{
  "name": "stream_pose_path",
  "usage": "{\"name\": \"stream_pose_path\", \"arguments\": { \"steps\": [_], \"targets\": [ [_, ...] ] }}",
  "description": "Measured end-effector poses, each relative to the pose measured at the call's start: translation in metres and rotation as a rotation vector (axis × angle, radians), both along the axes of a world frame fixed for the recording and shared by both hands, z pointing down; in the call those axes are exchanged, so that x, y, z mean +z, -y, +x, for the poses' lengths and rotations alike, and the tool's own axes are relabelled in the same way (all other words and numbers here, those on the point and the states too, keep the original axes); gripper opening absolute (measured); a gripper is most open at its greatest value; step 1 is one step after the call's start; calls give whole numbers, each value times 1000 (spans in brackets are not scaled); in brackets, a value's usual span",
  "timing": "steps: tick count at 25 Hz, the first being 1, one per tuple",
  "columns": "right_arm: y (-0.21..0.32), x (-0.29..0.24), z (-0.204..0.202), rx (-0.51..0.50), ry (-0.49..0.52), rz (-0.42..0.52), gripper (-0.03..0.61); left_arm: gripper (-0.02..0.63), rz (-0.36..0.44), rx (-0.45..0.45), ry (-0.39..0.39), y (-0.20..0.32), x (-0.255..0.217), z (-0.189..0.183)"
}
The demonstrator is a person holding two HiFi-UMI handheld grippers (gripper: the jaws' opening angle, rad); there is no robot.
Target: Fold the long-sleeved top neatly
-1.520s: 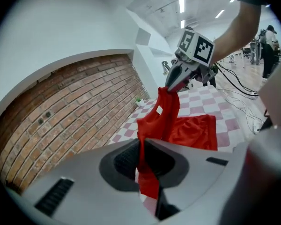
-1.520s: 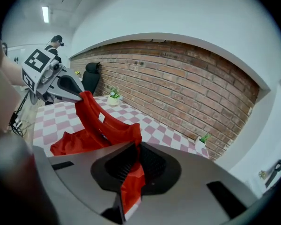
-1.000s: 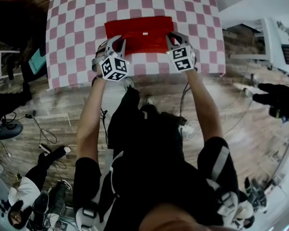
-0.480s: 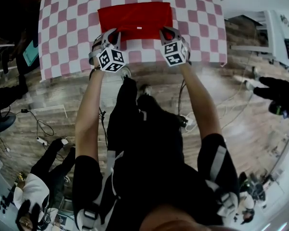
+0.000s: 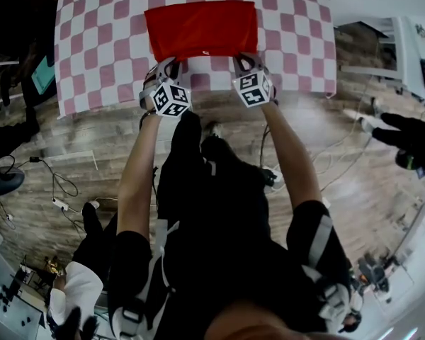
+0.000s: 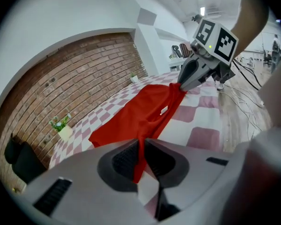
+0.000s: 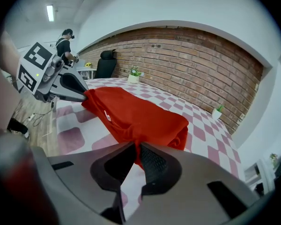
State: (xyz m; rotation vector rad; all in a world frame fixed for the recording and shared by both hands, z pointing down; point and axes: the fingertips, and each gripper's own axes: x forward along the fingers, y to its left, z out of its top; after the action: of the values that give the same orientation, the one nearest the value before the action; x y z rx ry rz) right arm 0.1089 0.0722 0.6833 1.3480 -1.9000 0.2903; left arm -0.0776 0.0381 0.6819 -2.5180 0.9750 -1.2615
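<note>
Tightly, ribbed pads (image 6: 125,159) clamp the smooth red top (image 5: 202,28).

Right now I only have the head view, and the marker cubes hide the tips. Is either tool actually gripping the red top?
Observer: Yes. The left gripper view shows the left tool shut on a fold of the red top.
Operator: And the right?
Observer: The right tool pinches the near edge too; cloth runs up between its jaws.
Operator: Anything farther out?
Observer: A small potted plant at the far edge of the table, before a brick wall.
</note>
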Motion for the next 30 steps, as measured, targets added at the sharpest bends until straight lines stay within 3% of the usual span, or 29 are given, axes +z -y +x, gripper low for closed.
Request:
{"name": "stream_pose_path", "arguments": {
  "steps": [3,8,16,22,25,28,30],
  "targets": [
    [-4,10,0,3,-1,-32,37,43,-83,-17,-27,-7,14,1],
    [-11,21,-3,-9,0,-70,43,120,-174,-18,-39,-15,27,3],
    [-20,24,-6,-23,23,-111,121,179,-225,-14,-56,-26,28,6],
    [-30,11,-6,-19,61,-117,143,195,-276,-35,-136,-36,15,7],
    [-34,-3,-8,-1,101,-104,143,186,-263,-72,-200,-37,0,4],
    [-32,-23,-14,10,155,-85,138,66,-243,-131,-263,-34,-20,-5],
    [-26,-42,-22,6,193,-61,85,23,-235,-171,-308,-29,-35,-11]
  ]
}}
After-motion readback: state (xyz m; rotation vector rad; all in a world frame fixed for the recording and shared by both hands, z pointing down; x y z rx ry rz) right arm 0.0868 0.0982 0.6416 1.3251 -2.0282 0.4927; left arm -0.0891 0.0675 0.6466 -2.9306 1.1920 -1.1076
